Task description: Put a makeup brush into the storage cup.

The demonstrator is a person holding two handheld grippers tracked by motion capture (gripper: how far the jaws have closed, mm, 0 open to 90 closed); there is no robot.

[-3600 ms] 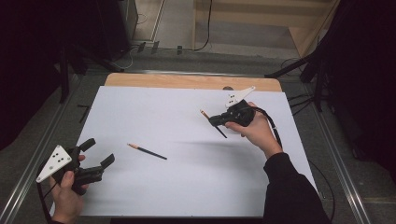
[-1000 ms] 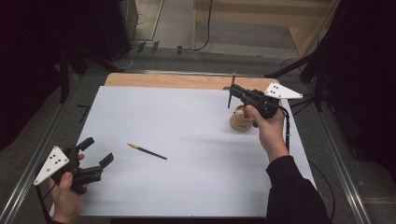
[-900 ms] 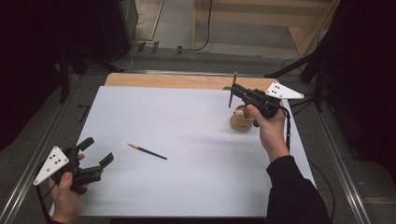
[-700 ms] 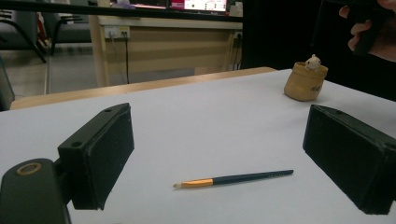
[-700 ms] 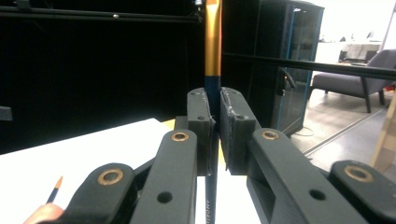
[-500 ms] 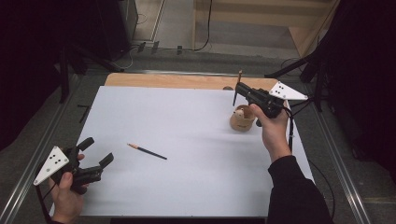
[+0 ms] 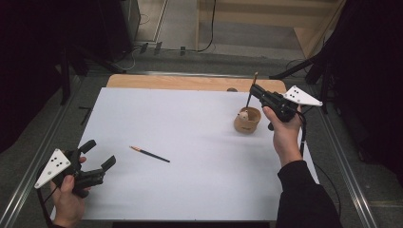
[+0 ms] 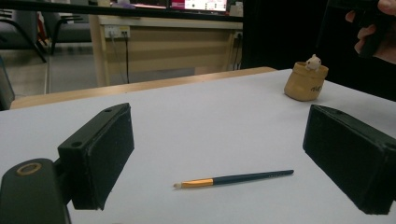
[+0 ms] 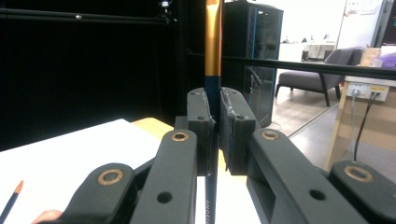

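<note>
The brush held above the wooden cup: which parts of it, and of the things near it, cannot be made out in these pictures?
- Held brush: right gripper view, tip cut off by the top edge; lower shaft hidden behind the right tool.
- Same brush, high view: too thin to tell whether its lower end has entered the wooden cup.
- Cup interior: left gripper view, hidden by its wall.
- Small figure on the rim: too small to identify.

- Your table sheet (image 7: pixel 190 142) is evenly lit from overhead, while the surroundings stay dark
- Shadows beneath objects are soft and faint
- Your right gripper view blurs the near fingers (image 9: pixel 201 121); bright background glare
</note>
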